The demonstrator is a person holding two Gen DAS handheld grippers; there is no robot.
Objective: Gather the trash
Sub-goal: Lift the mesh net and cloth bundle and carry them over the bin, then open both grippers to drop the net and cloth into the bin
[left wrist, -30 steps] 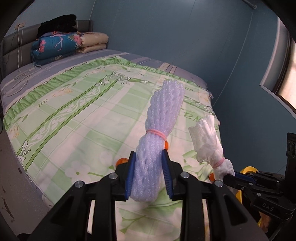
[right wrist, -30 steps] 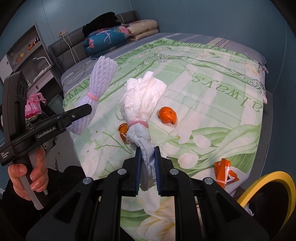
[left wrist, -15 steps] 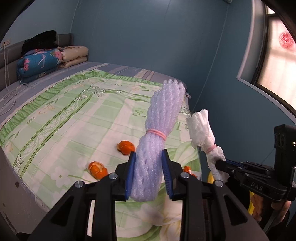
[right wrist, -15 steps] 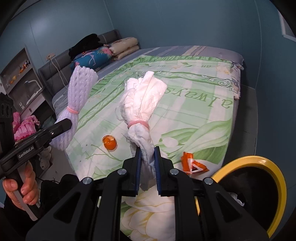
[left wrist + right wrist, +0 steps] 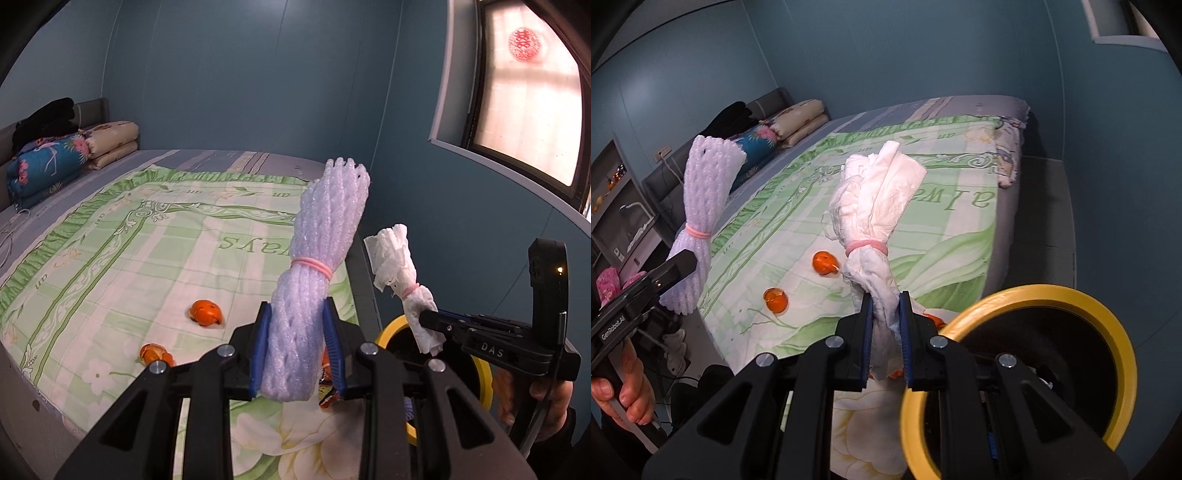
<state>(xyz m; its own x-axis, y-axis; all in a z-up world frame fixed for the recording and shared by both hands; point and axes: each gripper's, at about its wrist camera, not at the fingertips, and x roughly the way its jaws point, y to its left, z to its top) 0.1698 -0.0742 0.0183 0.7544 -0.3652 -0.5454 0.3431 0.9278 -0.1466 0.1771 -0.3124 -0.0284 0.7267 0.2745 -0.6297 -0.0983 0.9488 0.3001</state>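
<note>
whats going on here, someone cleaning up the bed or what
A person is collecting trash from a bed with a handheld gripper in each hand. The left gripper is shut on a lilac foam-net bundle tied with a pink band; the right gripper is shut on a white crumpled tissue bundle with a pink band. Both are held up beside a yellow-rimmed black bin. Orange peel pieces lie on the green floral bedsheet.

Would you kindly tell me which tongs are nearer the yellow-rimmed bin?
Right. The right tongs, shut on the tissue bundle, are beside the bin. The left tongs, holding the foam net, are farther off, over the bed.
</note>
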